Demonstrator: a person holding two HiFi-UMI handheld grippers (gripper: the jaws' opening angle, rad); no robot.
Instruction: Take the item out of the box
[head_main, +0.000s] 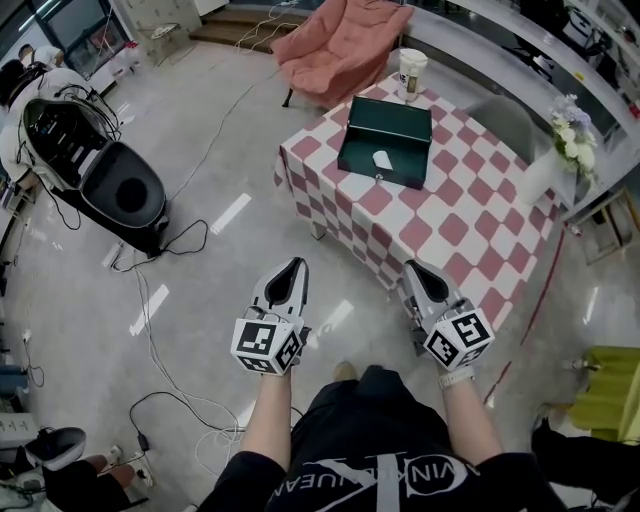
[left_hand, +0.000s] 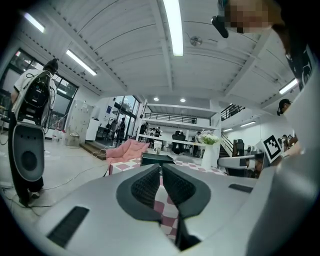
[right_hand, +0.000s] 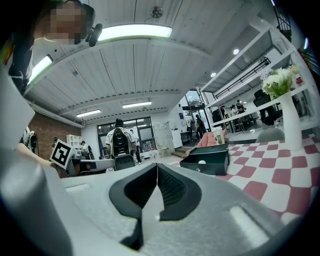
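A dark green open box (head_main: 385, 140) stands on the far part of a pink-and-white checked table (head_main: 450, 235). A small white item (head_main: 383, 158) lies inside it. My left gripper (head_main: 296, 264) is shut and empty, held over the floor short of the table's near side. My right gripper (head_main: 412, 267) is shut and empty at the table's near edge. Both point toward the box from well short of it. The box (left_hand: 157, 159) is small and far beyond the left gripper (left_hand: 160, 170). Ahead and to the right of the right gripper (right_hand: 157, 167) I see the box (right_hand: 206, 161) with the white item (right_hand: 201, 161).
A paper cup (head_main: 411, 73) stands behind the box. A white vase of flowers (head_main: 565, 140) is at the table's right end. A pink armchair (head_main: 340, 45) sits beyond the table. A black machine (head_main: 100, 170) and cables (head_main: 150, 320) are on the floor at left.
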